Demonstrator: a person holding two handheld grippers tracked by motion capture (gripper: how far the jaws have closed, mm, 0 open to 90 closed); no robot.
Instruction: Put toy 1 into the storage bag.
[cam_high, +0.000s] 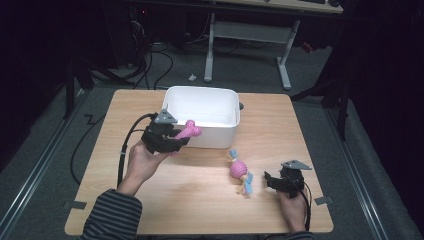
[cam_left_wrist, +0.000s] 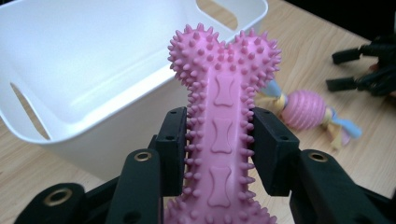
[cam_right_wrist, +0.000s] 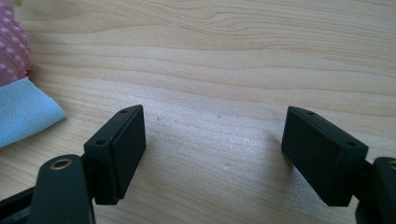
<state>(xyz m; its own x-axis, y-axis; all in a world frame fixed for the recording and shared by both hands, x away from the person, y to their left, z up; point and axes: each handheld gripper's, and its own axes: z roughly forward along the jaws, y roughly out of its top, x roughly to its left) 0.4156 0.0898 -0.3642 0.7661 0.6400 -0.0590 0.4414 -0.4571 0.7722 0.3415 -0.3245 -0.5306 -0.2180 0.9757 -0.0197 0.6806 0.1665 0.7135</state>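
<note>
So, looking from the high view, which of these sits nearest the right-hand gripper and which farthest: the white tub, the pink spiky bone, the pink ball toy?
From the right gripper:
1. Pink ball toy, just to its left on the table.
2. Pink spiky bone, held up in the left gripper.
3. White tub, at the table's far middle.

The left gripper (cam_high: 176, 141) is raised with jaws clamped, while the right gripper (cam_high: 270, 180) rests low, jaws apart.
</note>
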